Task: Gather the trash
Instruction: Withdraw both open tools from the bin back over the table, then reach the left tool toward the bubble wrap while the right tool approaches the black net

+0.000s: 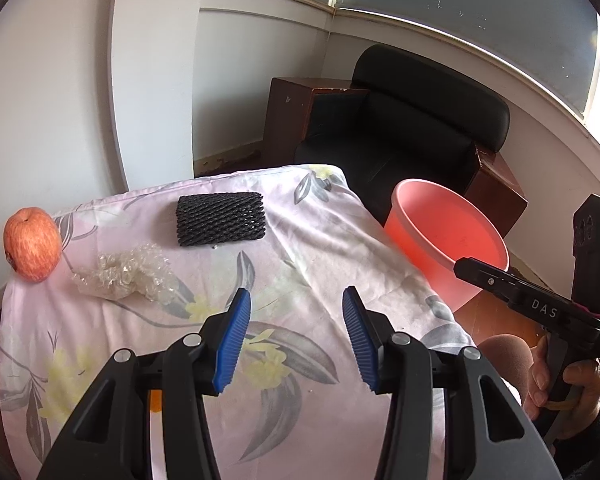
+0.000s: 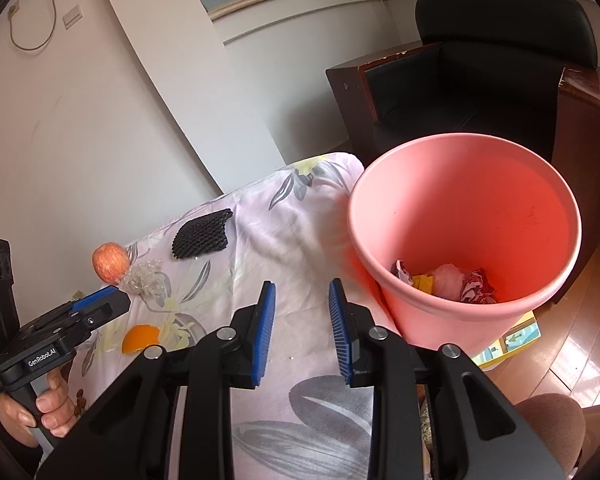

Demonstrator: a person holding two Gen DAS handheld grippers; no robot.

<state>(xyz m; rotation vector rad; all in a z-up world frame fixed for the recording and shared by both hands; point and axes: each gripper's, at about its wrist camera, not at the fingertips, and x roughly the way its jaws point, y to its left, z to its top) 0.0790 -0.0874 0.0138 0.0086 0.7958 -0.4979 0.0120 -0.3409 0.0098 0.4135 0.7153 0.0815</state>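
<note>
A floral cloth covers the table (image 1: 300, 240). On it lie a black foam net (image 1: 220, 219) (image 2: 202, 238), a wad of clear bubble wrap (image 1: 126, 274) (image 2: 146, 276) and an orange peel (image 2: 140, 338). My left gripper (image 1: 297, 291) hovers over the cloth, open and empty, with the bubble wrap ahead to its left. In the right wrist view, the left gripper (image 2: 100, 300) is at the left, in a hand. My right gripper (image 2: 301, 285) is open and empty, just left of the pink bucket (image 2: 500, 208) (image 1: 448, 248), which holds crumpled scraps.
A red apple (image 1: 32, 244) (image 2: 110, 268) sits at the table's far left corner beside the bubble wrap. A black armchair (image 1: 412, 128) and dark wooden cabinets stand behind the bucket. A colourful box (image 2: 512, 340) lies on the wood floor under the bucket.
</note>
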